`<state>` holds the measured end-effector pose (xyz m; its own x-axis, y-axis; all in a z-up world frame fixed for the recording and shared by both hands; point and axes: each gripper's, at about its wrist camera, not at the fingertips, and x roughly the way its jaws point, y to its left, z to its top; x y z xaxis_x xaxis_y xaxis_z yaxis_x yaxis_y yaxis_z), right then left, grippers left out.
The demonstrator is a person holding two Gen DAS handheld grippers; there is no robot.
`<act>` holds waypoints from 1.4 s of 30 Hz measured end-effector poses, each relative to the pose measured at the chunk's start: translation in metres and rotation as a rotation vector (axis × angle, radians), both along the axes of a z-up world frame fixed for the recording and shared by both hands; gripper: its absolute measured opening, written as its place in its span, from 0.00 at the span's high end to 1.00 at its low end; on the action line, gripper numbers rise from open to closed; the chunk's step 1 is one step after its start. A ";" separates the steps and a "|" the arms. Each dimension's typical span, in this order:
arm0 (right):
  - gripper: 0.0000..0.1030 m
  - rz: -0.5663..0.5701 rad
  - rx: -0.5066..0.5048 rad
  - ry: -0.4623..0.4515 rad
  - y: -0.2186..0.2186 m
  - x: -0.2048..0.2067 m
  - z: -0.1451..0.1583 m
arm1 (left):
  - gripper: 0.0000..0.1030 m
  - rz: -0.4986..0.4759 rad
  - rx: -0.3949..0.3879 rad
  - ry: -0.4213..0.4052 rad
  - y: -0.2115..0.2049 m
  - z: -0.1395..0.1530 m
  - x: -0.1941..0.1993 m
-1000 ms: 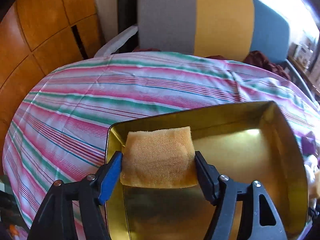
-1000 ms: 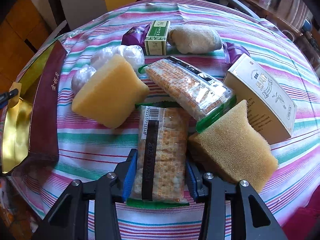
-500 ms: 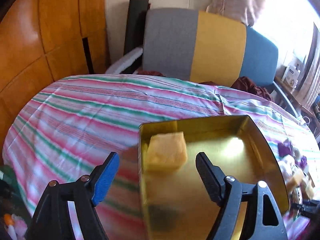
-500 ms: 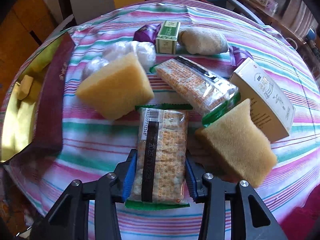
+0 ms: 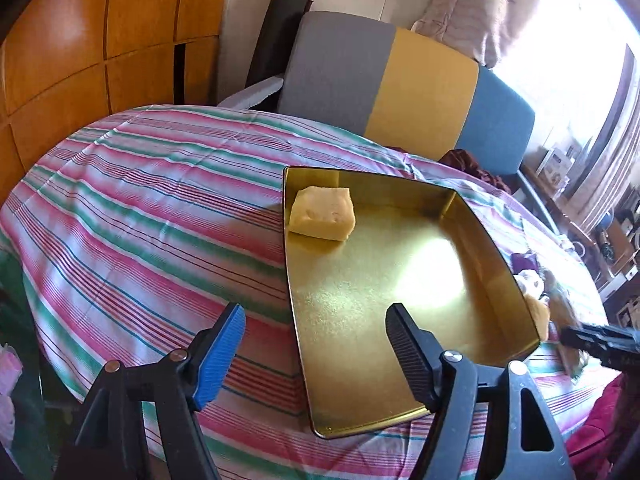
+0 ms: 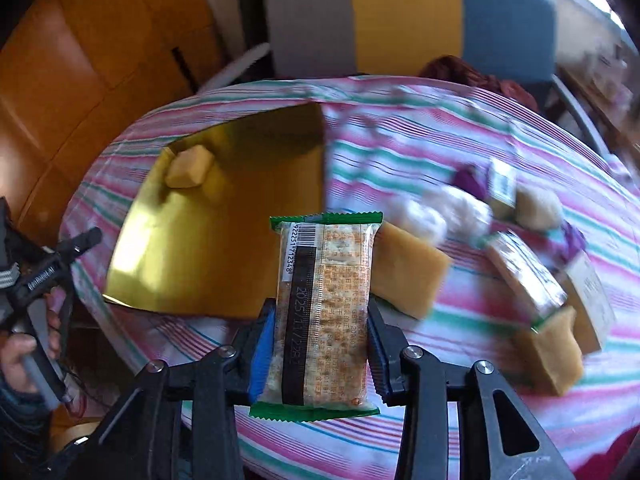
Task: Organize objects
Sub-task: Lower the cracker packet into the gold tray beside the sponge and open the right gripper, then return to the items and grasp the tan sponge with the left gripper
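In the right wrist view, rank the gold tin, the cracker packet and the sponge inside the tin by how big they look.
1. gold tin, which covers the most picture.
2. cracker packet, though it sits close to the camera in the right hand-held gripper, which inflates it.
3. sponge in the tin's far corner, clearly the smallest.

tin floor: the gold tin (image 5: 400, 280) is bare except a sponge block (image 5: 322, 218) in its far corner
right of tin: sponges and packets (image 6: 524, 280) crowd the cloth
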<state>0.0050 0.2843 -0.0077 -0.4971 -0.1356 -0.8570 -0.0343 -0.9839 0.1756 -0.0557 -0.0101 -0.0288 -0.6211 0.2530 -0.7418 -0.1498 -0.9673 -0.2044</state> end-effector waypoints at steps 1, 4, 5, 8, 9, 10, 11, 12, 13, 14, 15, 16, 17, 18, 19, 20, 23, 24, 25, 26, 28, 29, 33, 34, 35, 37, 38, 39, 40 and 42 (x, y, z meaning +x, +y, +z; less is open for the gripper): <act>0.60 0.028 -0.002 0.008 -0.011 -0.006 0.004 | 0.28 0.004 0.000 0.010 -0.002 0.001 0.002; 0.60 0.100 -0.018 0.017 -0.047 -0.031 0.008 | 0.28 0.019 0.015 0.008 -0.007 0.001 0.003; 0.60 0.123 -0.032 0.013 -0.059 -0.041 0.007 | 0.28 0.023 0.019 0.007 -0.009 0.001 0.004; 0.60 0.166 -0.054 -0.017 -0.092 -0.078 -0.002 | 0.28 0.035 0.021 0.007 -0.016 -0.001 0.008; 0.60 0.175 -0.062 -0.033 -0.102 -0.090 -0.007 | 0.28 0.040 0.023 0.005 -0.019 -0.002 0.009; 0.60 0.182 -0.068 -0.047 -0.110 -0.102 -0.014 | 0.28 0.049 0.026 0.002 -0.023 -0.004 0.009; 0.60 0.189 -0.072 -0.065 -0.120 -0.114 -0.020 | 0.28 0.057 0.029 -0.001 -0.025 -0.005 0.010; 0.60 0.188 -0.080 -0.081 -0.127 -0.125 -0.027 | 0.28 0.066 0.032 -0.008 -0.029 -0.007 0.009; 0.60 0.183 -0.088 -0.098 -0.135 -0.136 -0.032 | 0.28 0.073 0.034 -0.015 -0.031 -0.009 0.009; 0.60 0.179 -0.095 -0.117 -0.142 -0.148 -0.040 | 0.28 0.080 0.036 -0.018 -0.034 -0.010 0.010; 0.60 0.175 -0.098 -0.139 -0.151 -0.159 -0.047 | 0.28 0.090 0.037 -0.024 -0.037 -0.011 0.010; 0.59 0.175 -0.097 -0.160 -0.159 -0.170 -0.055 | 0.28 0.094 0.039 -0.027 -0.039 -0.012 0.010; 0.59 0.176 -0.101 -0.176 -0.165 -0.178 -0.061 | 0.28 0.100 0.039 -0.030 -0.041 -0.013 0.010; 0.57 0.173 -0.121 -0.192 -0.170 -0.186 -0.067 | 0.28 0.102 0.039 -0.031 -0.043 -0.013 0.009; 0.57 0.163 -0.161 -0.200 -0.173 -0.192 -0.072 | 0.28 0.107 0.038 -0.032 -0.044 -0.014 0.010; 0.56 0.151 -0.214 -0.197 -0.174 -0.198 -0.074 | 0.28 0.108 0.037 -0.034 -0.045 -0.015 0.010; 0.55 0.147 -0.260 -0.163 -0.174 -0.198 -0.070 | 0.28 0.111 0.034 -0.035 -0.046 -0.017 0.011; 0.55 0.158 -0.261 -0.154 -0.173 -0.194 -0.067 | 0.28 0.110 0.032 -0.033 -0.045 -0.017 0.011; 0.55 0.165 -0.255 -0.142 -0.172 -0.189 -0.063 | 0.28 0.108 0.030 -0.032 -0.044 -0.017 0.012; 0.55 0.171 -0.250 -0.128 -0.170 -0.185 -0.060 | 0.28 0.107 0.030 -0.032 -0.044 -0.017 0.012; 0.54 0.176 -0.227 -0.093 -0.166 -0.174 -0.051 | 0.28 0.104 0.025 -0.031 -0.043 -0.016 0.012; 0.54 0.181 -0.206 -0.072 -0.162 -0.166 -0.046 | 0.28 0.101 0.025 -0.029 -0.042 -0.016 0.013; 0.41 0.175 -0.125 0.012 -0.141 -0.136 -0.025 | 0.28 0.077 0.021 -0.012 -0.034 -0.010 0.016; 0.38 0.171 -0.115 0.032 -0.133 -0.127 -0.020 | 0.28 0.065 0.019 -0.008 -0.029 -0.008 0.018; 0.36 0.163 -0.104 0.048 -0.124 -0.118 -0.015 | 0.28 0.057 0.018 -0.007 -0.026 -0.008 0.018; 0.30 0.138 -0.081 0.078 -0.106 -0.098 -0.008 | 0.28 0.040 0.019 -0.005 -0.019 -0.007 0.019; 0.29 0.127 -0.078 0.088 -0.097 -0.090 -0.006 | 0.28 0.028 0.019 -0.004 -0.015 -0.007 0.020; 0.28 0.108 -0.077 0.095 -0.086 -0.081 -0.005 | 0.29 0.013 0.017 -0.006 -0.009 -0.007 0.020; 0.27 0.096 -0.078 0.099 -0.077 -0.074 -0.004 | 0.32 -0.002 0.017 -0.007 -0.004 -0.007 0.020; 0.26 0.054 -0.078 0.102 -0.055 -0.058 -0.004 | 0.34 -0.026 0.018 -0.008 0.006 -0.005 0.020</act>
